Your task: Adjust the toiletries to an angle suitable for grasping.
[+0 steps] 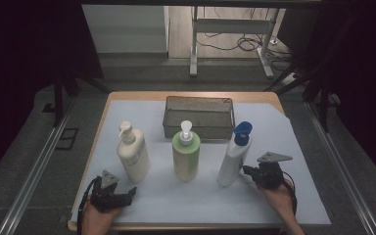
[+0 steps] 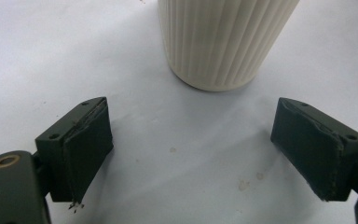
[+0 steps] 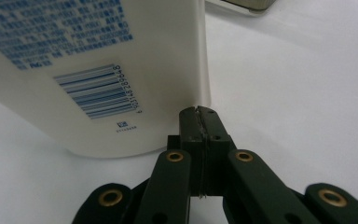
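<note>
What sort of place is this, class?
Probably a lab or test workshop: a paper-covered wooden table between metal rails, loose cables on the floor, and a white desk frame behind.

Dim rm, grey floor point(image 1: 142, 73), desk frame point(image 1: 232, 29) behind

The high view is dim, its sides falling to near black; the white sheet point(image 1: 200, 191) is brightest. Both gripper views are brighter and evenly lit, with soft shadows under the ribbed bottle point(image 2: 223, 42), whose nearest surfaces look slightly soft.
</note>
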Motion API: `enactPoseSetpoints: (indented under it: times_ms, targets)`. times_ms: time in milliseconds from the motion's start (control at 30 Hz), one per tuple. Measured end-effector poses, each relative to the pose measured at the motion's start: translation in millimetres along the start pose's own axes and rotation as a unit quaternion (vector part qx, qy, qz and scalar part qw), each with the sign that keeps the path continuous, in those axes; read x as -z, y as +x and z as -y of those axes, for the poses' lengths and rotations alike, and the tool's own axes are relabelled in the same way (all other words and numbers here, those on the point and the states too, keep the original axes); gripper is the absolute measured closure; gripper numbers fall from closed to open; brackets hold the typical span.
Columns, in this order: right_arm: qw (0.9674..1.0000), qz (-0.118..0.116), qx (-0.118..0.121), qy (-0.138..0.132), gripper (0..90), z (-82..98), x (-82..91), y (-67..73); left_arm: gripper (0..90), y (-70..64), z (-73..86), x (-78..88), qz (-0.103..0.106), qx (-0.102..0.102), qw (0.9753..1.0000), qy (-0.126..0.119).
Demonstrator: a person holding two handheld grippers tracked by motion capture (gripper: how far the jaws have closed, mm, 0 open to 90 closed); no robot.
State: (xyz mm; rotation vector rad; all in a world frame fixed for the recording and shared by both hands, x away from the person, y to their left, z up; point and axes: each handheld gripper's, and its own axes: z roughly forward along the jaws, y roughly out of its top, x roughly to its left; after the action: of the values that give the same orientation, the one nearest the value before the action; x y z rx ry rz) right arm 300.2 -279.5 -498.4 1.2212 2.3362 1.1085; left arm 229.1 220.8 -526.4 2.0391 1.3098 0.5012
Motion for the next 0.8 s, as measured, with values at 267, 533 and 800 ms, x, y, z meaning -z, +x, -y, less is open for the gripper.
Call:
enactPoseSetpoints:
  times_ms: [267, 533, 800]
  targets:
    - [1.0000, -0.003, 0.001, -0.001, 89.6, -6.8, -8.3, 0.3, 12.2, -0.1, 0.1, 0.0, 0.000, 0.000, 1.0000, 0.000]
    - [0.9999, -0.009, -0.007, -0.004, 89.6, -12.8, -16.2, -2.1, 12.2, -0.1, 0.1, 0.0, 0.000, 0.000, 1.0000, 0.000]
    - [0.9999, -0.010, -0.009, -0.003, 89.6, -19.5, -24.2, -1.6, 12.1, -0.1, 0.1, 0.0, 0.000, 0.000, 1.0000, 0.000]
